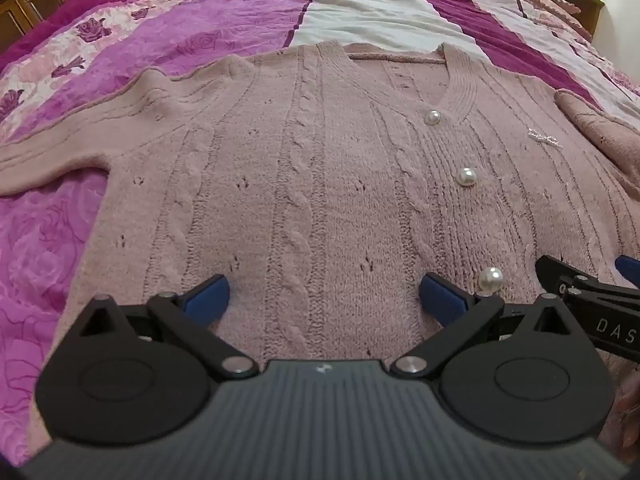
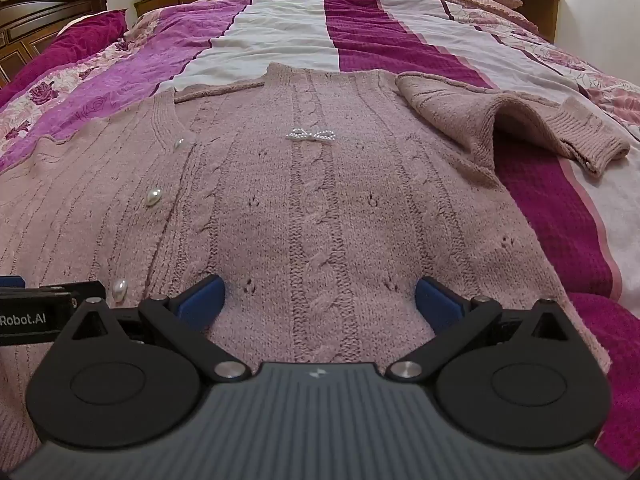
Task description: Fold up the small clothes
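Two grippers are hovering side by side over the lower part of a pink cable-knit cardigan, which is lying flat, front up, on a striped magenta and white bedspread. Left gripper is holding its blue pads spread wide, gripping nothing. Right gripper is likewise spread and empty. Pearl buttons are running down the placket. One sleeve is lying folded beside the body on the right.
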Action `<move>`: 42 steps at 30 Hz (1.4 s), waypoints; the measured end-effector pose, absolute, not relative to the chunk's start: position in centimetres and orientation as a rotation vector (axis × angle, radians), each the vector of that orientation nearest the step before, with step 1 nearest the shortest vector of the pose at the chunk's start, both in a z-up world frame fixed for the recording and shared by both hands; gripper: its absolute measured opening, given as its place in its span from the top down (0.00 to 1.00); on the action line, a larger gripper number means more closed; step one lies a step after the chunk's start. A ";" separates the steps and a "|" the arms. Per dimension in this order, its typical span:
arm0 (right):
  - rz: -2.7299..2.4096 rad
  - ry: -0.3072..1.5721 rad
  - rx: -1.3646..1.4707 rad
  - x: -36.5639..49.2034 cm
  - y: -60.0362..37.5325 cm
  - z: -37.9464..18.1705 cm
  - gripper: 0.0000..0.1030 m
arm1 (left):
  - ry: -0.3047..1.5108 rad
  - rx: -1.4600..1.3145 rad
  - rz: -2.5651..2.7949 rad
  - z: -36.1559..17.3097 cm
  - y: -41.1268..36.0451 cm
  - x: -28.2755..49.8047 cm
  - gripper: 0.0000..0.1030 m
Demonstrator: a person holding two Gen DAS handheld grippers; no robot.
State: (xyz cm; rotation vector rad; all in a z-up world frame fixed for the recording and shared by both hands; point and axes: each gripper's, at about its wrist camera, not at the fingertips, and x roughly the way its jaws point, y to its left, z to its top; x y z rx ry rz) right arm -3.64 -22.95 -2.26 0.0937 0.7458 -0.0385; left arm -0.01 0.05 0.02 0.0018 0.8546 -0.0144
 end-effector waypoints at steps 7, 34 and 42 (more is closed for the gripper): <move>-0.038 0.744 0.093 -3.7 -22.9 -2.3 0.00 | 0.860 0.023 -0.006 0.0 -0.1 0.0 0.00; -0.040 0.746 0.089 -3.6 -22.9 -2.4 0.00 | 0.859 0.026 -0.005 0.0 -0.1 0.1 0.00; -0.041 0.746 0.088 -3.6 -22.8 -2.4 0.00 | 0.858 0.027 -0.005 0.0 -0.1 0.1 0.00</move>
